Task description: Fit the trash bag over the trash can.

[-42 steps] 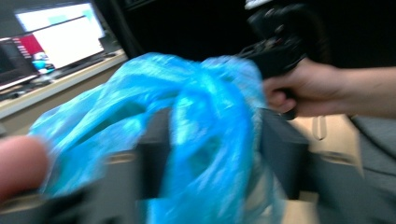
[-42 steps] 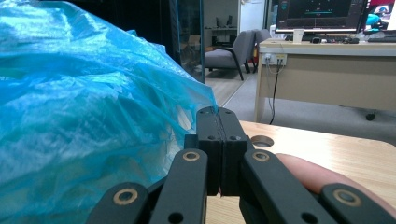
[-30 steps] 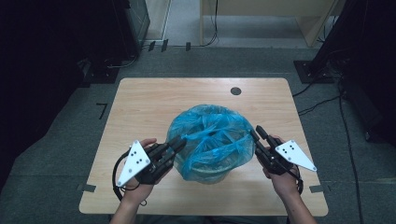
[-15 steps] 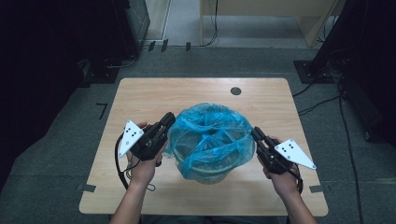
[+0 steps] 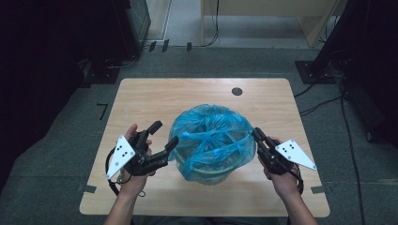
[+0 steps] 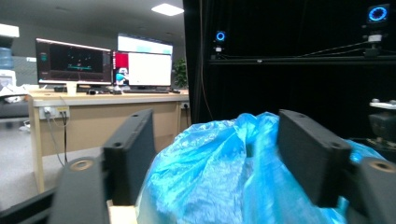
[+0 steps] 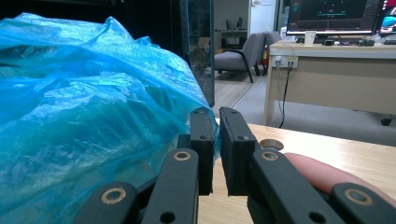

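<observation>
Bin liner (image 5: 211, 140) translucent blue; table (image 5: 141, 101) light wood grain w/ black round grommet (image 5: 237, 91); both grippers' jaws black, top plates (image 5: 121, 154) white w/ black dots.

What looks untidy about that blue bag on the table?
The blue bag sits crumpled and loose over the bin, bunched across the opening rather than stretched smoothly around the rim. The right tool is shut at the bag's edge; whether it grips plastic is unclear. The left tool stands open beside it. Nothing looks spilled or torn.

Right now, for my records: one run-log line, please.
left tongs: just opened, off bag | right tongs: shut on blue bin bag edge
</observation>
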Demonstrator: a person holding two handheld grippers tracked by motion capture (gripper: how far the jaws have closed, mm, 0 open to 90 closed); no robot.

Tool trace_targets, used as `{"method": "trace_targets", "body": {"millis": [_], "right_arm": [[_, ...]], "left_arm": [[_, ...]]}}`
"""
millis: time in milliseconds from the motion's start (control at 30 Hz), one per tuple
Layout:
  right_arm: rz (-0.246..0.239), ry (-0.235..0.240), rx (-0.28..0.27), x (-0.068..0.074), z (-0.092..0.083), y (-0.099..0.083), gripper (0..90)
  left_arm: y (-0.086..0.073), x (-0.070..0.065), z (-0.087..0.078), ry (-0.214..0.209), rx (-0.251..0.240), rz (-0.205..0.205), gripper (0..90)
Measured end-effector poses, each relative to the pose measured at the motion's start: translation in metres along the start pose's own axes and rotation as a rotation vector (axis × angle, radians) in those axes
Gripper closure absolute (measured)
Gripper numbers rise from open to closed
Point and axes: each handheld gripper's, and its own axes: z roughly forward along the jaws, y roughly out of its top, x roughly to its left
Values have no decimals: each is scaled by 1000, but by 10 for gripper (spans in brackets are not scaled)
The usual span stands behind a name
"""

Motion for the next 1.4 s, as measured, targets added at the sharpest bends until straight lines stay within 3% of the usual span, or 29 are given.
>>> {"method": "trace_targets", "body": {"millis": [100, 200, 300, 367, 400, 433, 533, 667, 700, 733, 800, 933, 1067, 1133, 1233, 1400], "right_arm": [[-3, 1, 3, 0, 1, -1, 852], [0, -1, 6, 1, 1, -1, 852], [-2, -1, 5, 1, 1, -1, 852], [-4, 0, 5, 1, 1, -1, 852], [-6, 0, 4, 1, 1, -1, 852], [-6, 0, 3, 1, 1, -1, 852], [-3, -1, 1, -1, 0, -1, 852], [-1, -6, -5, -1, 0, -1, 852], [-1, -6, -5, -1, 0, -1, 852], [-3, -9, -5, 0, 0, 0, 851], [-6, -10, -4, 0, 1, 0, 852], [-4, -21, 5, 0, 6, -1, 855], [-4, -21, 29, 2, 13, -2, 855], [12, -25, 43, 1, 17, -2, 856], [31, -23, 60, -1, 21, -5, 856], [26, -11, 80, 0, 27, -12, 856]], "left_arm": [[-5, -2, -6, -50, 40, 43, 269], [-11, -2, -7, -97, 78, 34, 254], [-15, -4, -8, -140, 128, 62, 274], [-18, -6, -10, -169, 161, 101, 370], [-18, -6, -10, -169, 161, 101, 406], [-18, -5, -12, -206, 184, 104, 493], [-17, 0, -14, -206, 210, 83, 691], [-18, 9, -9, -130, 196, 49, 865], [-18, 9, -9, -130, 196, 49, 879], [-18, 12, -5, -89, 183, 32, 887], [-18, 15, 1, -45, 174, 15, 889], [-19, 24, 19, 62, 153, -94, 890], [-25, 33, 43, 166, 162, -208, 881], [-31, 37, 55, 188, 193, -225, 884], [-42, 46, 68, 208, 222, -292, 892], [-65, 51, 75, 223, 268, -327, 894]]}}
